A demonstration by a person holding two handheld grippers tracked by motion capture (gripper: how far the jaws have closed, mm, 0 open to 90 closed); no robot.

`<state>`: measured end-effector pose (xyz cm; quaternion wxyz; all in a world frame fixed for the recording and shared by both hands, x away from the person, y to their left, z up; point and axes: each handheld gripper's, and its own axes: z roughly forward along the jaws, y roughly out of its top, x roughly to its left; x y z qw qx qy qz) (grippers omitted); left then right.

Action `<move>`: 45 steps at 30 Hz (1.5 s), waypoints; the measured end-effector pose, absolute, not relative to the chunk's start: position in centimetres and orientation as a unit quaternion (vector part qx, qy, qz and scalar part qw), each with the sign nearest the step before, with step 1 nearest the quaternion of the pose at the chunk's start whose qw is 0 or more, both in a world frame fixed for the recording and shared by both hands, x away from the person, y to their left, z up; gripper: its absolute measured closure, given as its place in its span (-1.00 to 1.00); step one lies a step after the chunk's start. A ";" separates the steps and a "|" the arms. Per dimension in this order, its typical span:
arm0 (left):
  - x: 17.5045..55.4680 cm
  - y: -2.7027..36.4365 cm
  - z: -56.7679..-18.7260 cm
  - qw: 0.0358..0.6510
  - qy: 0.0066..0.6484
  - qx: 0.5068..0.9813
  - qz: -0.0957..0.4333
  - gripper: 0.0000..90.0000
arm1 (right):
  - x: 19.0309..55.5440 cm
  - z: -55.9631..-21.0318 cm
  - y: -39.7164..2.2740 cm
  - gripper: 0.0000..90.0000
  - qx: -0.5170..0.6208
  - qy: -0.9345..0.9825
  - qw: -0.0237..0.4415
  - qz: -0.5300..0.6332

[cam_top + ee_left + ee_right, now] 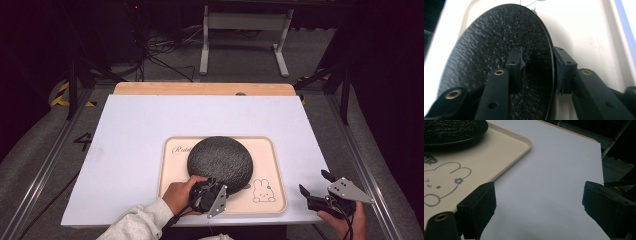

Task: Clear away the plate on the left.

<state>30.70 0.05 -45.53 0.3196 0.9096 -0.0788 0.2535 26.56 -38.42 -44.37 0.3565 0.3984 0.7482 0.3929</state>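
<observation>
Left gripper [537, 67] clamped on black plate [220, 159] rim (over tray [172, 177]), right gripper [537, 207] fingers apart above bare tabletop [130, 130]

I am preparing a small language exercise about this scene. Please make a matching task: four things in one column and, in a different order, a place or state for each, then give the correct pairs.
Things
1. black plate
2. beige tray
3. left gripper
4. right gripper

Places or states
A. open, over the white table surface, beside the tray
B. lies on the white table surface, with a rabbit drawing
C. jaws on either side of the plate's rim
D. sits on the tray, dark and rough-textured

Pairs: 1-D, 2-B, 3-C, 4-A
</observation>
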 end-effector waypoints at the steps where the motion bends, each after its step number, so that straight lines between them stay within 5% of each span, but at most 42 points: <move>1: 30.8 0.1 -45.5 0.318 -0.077 0.912 0.245 0.34 | 26.6 -44.4 -38.4 -0.73 0.398 0.748 0.357 0.393; 7: 31.2 0.6 -44.8 0.354 -0.042 0.908 0.220 0.02 | 26.6 -44.4 -38.4 -0.73 0.397 0.749 0.355 0.393; 16: 31.4 1.4 -43.7 0.385 -0.034 0.900 0.203 -0.15 | 26.5 -44.4 -38.4 -0.73 0.398 0.749 0.355 0.394; 26: 32.0 2.6 -42.6 0.393 0.007 0.891 0.225 -0.69 | 26.5 -44.3 -38.4 -0.73 0.397 0.748 0.357 0.395; 45: 33.9 8.2 -40.8 0.387 0.056 0.882 0.263 -0.78 | 26.5 -44.3 -38.4 -0.72 0.397 0.748 0.358 0.393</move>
